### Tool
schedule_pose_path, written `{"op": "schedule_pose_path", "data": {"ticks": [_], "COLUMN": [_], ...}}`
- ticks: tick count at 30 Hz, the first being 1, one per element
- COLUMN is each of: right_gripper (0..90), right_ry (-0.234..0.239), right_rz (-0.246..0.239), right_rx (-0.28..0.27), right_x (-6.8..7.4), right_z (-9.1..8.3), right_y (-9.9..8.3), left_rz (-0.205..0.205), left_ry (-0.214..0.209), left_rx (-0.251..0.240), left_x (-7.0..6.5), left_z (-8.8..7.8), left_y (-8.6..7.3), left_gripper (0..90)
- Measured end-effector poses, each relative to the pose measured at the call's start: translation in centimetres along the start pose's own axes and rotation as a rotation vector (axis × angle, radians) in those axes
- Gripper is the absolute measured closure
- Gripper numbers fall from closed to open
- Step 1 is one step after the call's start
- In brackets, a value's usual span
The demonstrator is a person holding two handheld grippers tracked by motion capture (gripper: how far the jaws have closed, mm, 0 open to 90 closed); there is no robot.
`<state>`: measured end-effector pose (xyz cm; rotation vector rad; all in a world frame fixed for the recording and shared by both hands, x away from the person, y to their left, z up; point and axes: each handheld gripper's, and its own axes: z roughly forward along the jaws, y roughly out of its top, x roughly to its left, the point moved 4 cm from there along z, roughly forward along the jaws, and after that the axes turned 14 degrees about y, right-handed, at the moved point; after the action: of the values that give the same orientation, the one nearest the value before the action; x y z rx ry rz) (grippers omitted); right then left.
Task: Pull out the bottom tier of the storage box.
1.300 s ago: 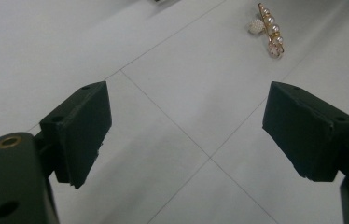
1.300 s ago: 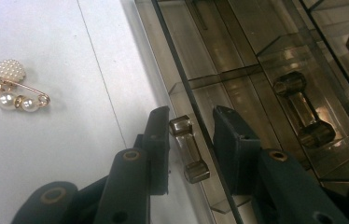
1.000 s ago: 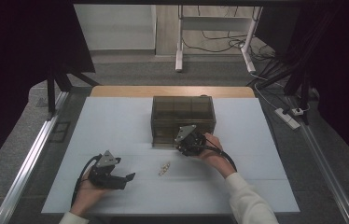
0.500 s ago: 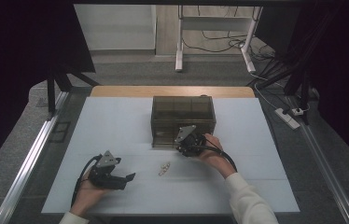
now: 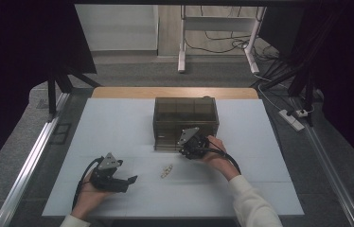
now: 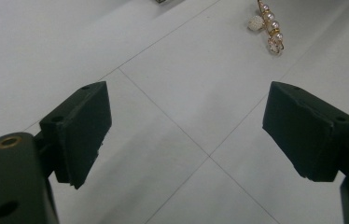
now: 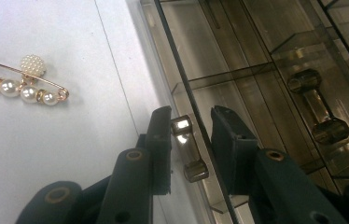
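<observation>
1. Right gripper (image 7: 189,149) up against the front of the smoked acrylic drawer box (image 5: 186,124), jaws narrowed around a small gold drawer handle (image 7: 187,148); left pad just beside the handle, right pad behind the clear front panel, real contact hard to call.
2. Second gold handle (image 7: 318,106) visible deeper in, behind the tinted panel, on another drawer.
3. Seen from above: right gripper (image 5: 191,144) at the box's lower front edge, right hand (image 5: 213,151) gripping it from behind.
4. Left gripper (image 6: 186,135) with jaws spread wide, nothing between them, just pale tabletop (image 6: 172,93) and its seam lines.
5. From above: left gripper (image 5: 113,176) low on the near left, in the left hand (image 5: 90,189), jaws pointing toward the middle.
6. Pearl brooch pin (image 5: 166,170) lying loose on the tabletop between the two grippers, well apart from both; beaded and gold up close (image 6: 268,23), (image 7: 21,84).
7. Box set at mid-tabletop, toward the far edge.
</observation>
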<state>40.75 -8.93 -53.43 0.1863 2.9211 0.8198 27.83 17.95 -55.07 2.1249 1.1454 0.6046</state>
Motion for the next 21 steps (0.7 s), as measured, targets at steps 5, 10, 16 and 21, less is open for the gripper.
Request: {"op": "schedule_pose_path", "data": {"ticks": [5,10,16,21], "right_gripper": [69.3,69.5,70.8,71.9], "right_ry": [0.009,0.016,0.021,0.028], "right_rz": [-0.002,-0.004,-0.007,-0.006], "right_rx": [0.002,-0.004,-0.001,-0.003], "right_x": [0.08,0.09,0.22,0.26], "right_z": [-0.03,-0.18,-0.16,-0.30], "right_y": [0.01,0.00,-0.04,-0.08], "left_rz": [0.001,0.002,0.003,0.003], "left_ry": [0.000,-0.001,0.000,0.001], "left_rx": [0.000,0.000,0.001,0.001], "left_x": [-0.02,-0.04,-0.04,-0.03], "left_z": [0.00,0.01,-0.01,0.00], "left_y": [0.00,-0.01,-0.02,-0.03], "left_gripper": [15.4,15.4,15.5,15.5]}}
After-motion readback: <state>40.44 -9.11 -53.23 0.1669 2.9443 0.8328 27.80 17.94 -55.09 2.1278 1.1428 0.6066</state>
